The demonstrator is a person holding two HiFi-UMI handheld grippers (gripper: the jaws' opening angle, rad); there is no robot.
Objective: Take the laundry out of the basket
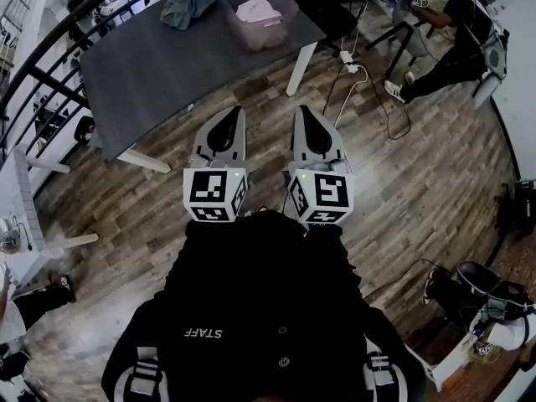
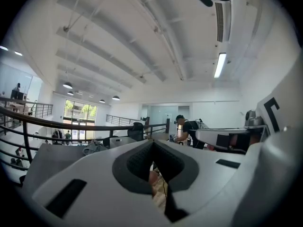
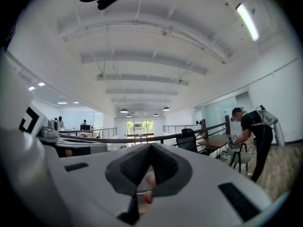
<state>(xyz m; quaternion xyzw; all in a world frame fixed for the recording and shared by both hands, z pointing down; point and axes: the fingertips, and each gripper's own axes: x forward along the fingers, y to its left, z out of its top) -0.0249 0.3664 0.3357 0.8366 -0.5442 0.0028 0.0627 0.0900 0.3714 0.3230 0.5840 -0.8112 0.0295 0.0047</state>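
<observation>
A clear plastic basket (image 1: 261, 15) with pale pink laundry (image 1: 258, 9) in it stands at the far end of a dark grey table (image 1: 159, 65). A grey-blue garment (image 1: 188, 5) lies crumpled on the tabletop to the basket's left. I hold both grippers side by side close to my chest, well short of the table and above the wooden floor. The left gripper (image 1: 239, 111) is shut with nothing in it, and so is the right gripper (image 1: 301, 110). In the left gripper view the jaws (image 2: 152, 143) meet, with the garment (image 2: 94, 147) far beyond. The right gripper (image 3: 151, 145) points level across the room.
A black railing (image 1: 50, 48) curves along the left. A power strip and cables (image 1: 350, 62) lie on the floor by the table's white leg (image 1: 301, 67). A person in black (image 1: 456, 32) is at another desk, back right. Another person's legs and a chair (image 1: 490, 287) are at lower right.
</observation>
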